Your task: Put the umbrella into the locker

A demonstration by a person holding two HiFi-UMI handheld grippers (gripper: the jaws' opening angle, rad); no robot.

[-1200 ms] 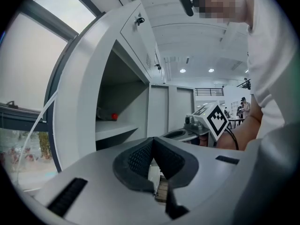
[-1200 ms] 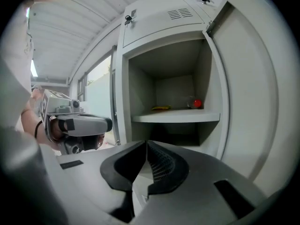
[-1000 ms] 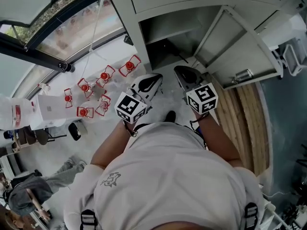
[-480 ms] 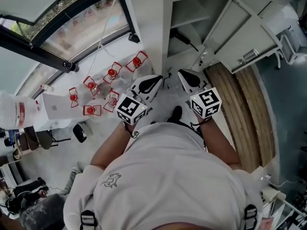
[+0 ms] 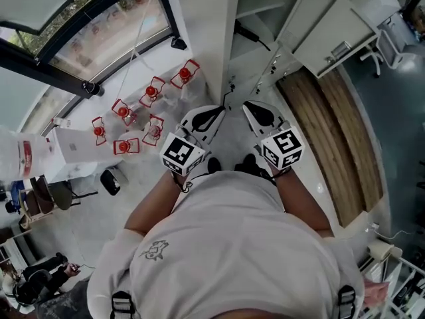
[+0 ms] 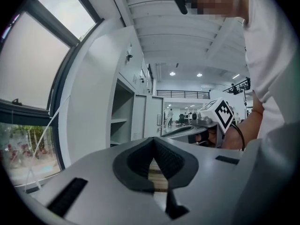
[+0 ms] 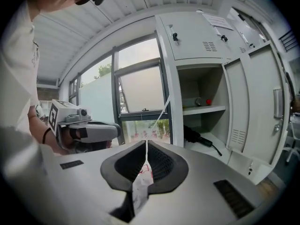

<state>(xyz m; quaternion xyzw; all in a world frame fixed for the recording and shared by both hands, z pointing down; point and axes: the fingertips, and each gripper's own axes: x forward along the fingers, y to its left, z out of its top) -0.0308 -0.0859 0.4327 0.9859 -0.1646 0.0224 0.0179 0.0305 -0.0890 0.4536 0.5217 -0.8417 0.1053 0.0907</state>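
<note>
1. The person holds the two grippers in front of the body, side by side and near each other. The left gripper [image 5: 216, 111] and the right gripper [image 5: 251, 108] both point toward the open locker [image 5: 206, 38].
2. The jaws of the left gripper are together and nothing is between them. Only the wooden floor [image 5: 339, 131] shows through the small gap under the tips.
3. The jaws of the right gripper are also closed together, and they hold nothing.
4. The umbrella [image 7: 197, 135] is black and lies on the lower shelf of the open compartment, well apart from both grippers.
5. The locker door [image 5: 329, 25] stands open at the right side of this compartment.
6. On the upper shelf [image 7: 204, 109] there is a small thing with a red part [image 7: 208, 101]; I cannot tell what it is.
7. Left of the locker, below the window [image 5: 86, 38], several red things [image 5: 151, 92] stand in a group on the pale floor.
</note>
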